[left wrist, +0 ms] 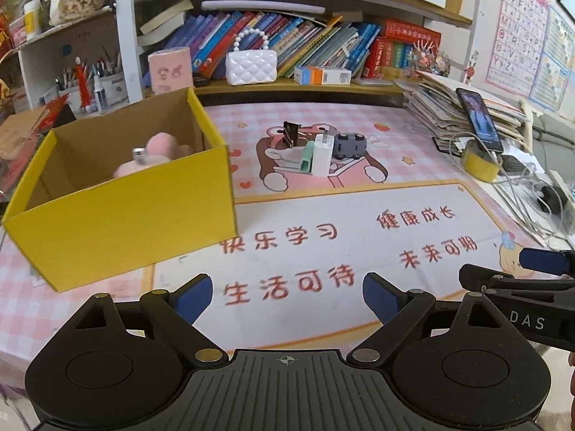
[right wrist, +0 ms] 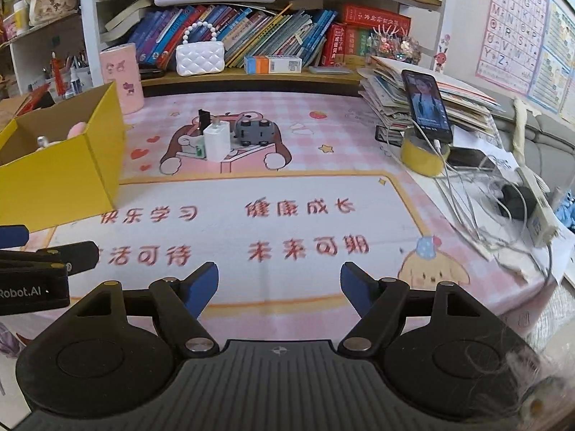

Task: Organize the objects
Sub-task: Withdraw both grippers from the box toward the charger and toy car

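White charger (left wrist: pixel 321 155) stands mid-mat, touching a grey toy car (left wrist: pixel 349 145), right of our yellow box (left wrist: pixel 122 212); our left gripper (left wrist: pixel 287 300) and right gripper (right wrist: pixel 279 285) hover spread, empty
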